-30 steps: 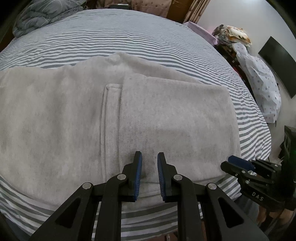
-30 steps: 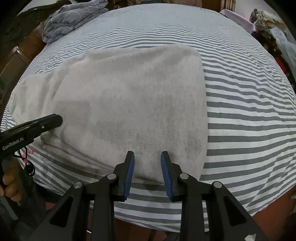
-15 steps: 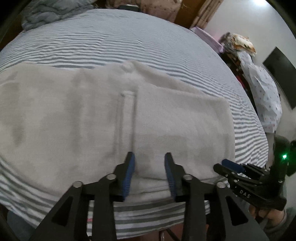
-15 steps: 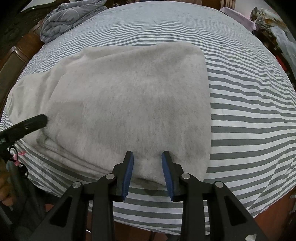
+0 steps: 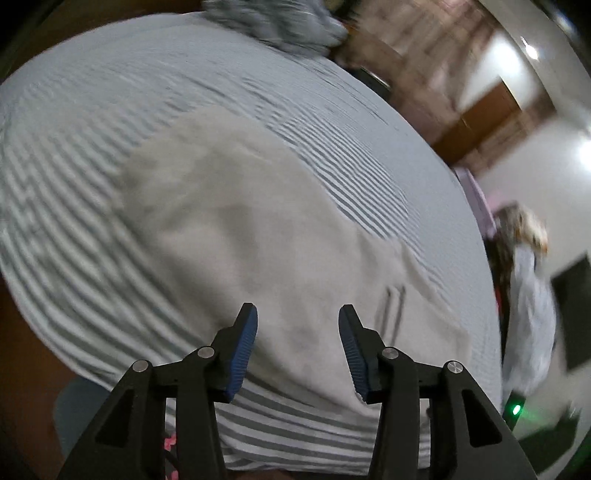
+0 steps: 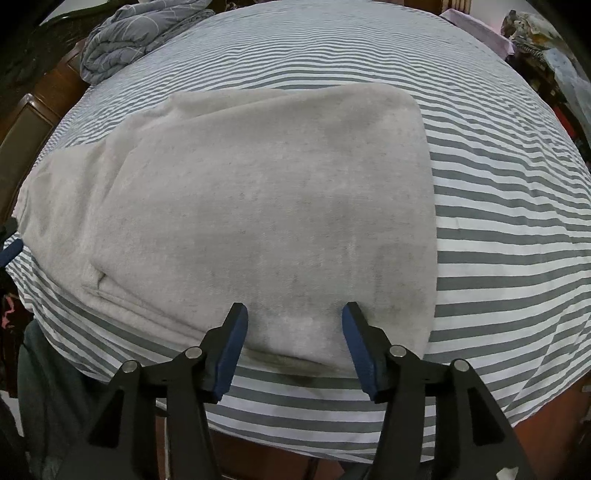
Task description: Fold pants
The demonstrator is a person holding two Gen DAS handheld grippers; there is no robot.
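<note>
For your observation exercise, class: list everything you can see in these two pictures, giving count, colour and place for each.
pants: one, light grey, partly folded, lying flat at the near edge of the bed
bed sheet: one, grey and white stripes, covering the bed under the pants
quilt: one, blue-grey, bundled at the far left corner of the bed
bed frame: one, brown wood, along the bed's left side
clutter pile: mixed colours, off the bed's far right; items too small to count
left gripper: one, black with blue pads, open over the pants, view blurred
right gripper: one, black with blue pads, open over the pants' near edge
</note>
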